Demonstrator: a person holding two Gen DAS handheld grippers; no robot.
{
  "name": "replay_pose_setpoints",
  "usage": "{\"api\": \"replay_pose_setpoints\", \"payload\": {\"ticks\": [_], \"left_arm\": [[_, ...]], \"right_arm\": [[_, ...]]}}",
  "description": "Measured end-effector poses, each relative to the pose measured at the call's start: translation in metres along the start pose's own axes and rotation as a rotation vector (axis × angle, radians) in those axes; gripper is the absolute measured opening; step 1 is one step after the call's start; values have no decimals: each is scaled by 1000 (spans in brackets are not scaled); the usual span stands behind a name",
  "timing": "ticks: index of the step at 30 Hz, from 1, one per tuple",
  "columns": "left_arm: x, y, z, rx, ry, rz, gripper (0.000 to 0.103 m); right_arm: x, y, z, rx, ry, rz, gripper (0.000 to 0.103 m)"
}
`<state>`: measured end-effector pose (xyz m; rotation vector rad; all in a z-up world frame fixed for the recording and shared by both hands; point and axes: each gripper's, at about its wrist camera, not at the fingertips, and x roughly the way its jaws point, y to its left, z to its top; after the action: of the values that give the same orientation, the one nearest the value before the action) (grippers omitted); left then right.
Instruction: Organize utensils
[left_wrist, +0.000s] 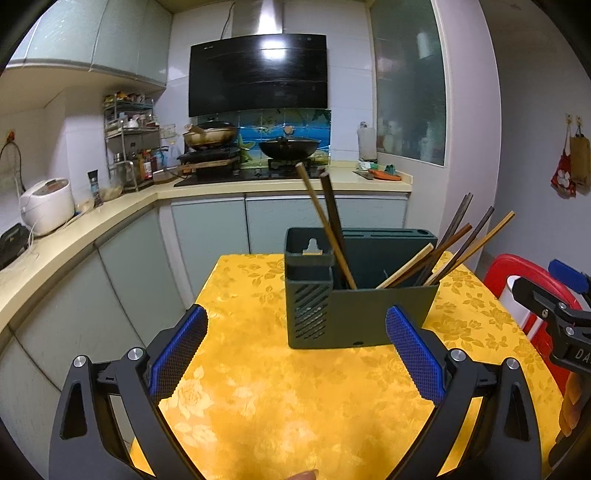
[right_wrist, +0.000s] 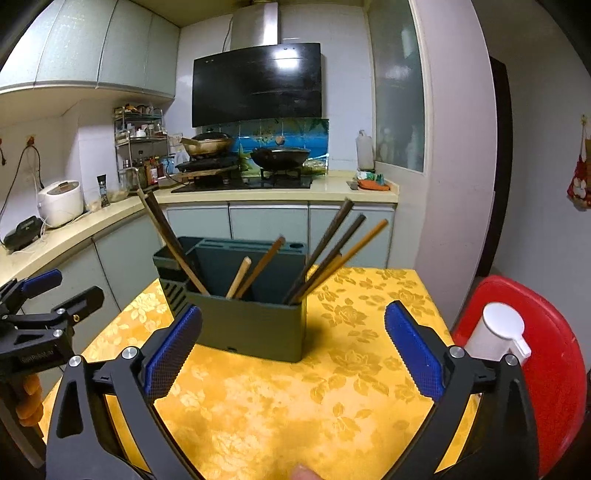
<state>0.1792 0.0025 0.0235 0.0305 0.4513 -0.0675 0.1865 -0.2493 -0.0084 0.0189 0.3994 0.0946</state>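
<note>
Seemingly wooden chopsticks (right_wrist: 325, 254), slotted holder (right_wrist: 255, 328).

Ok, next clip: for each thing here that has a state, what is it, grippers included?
Left gripper: open, nothing between its pads.
Right gripper: open, empty.
Green utensil holder: upright on the yellow tablecloth.
Chopsticks: all standing in the holder, leaning outward both ways.
Holder's knife slots: empty as far as shown.
Black wok: lid on, on the stove.
Rice cooker: lid closed.
</note>
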Motion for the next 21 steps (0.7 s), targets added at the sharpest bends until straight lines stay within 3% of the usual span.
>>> {"api": "replay_pose_setpoints", "payload": {"ticks": [11, 21], "left_arm": [[-13, -3, -31, 4, 17, 10, 94], [-29, -4, -47, 12, -14, 38, 96]], "right_arm": [[-8, 7, -32, 11, 40, -20, 96], [-19, 16, -49, 6, 32, -20, 96]]}}
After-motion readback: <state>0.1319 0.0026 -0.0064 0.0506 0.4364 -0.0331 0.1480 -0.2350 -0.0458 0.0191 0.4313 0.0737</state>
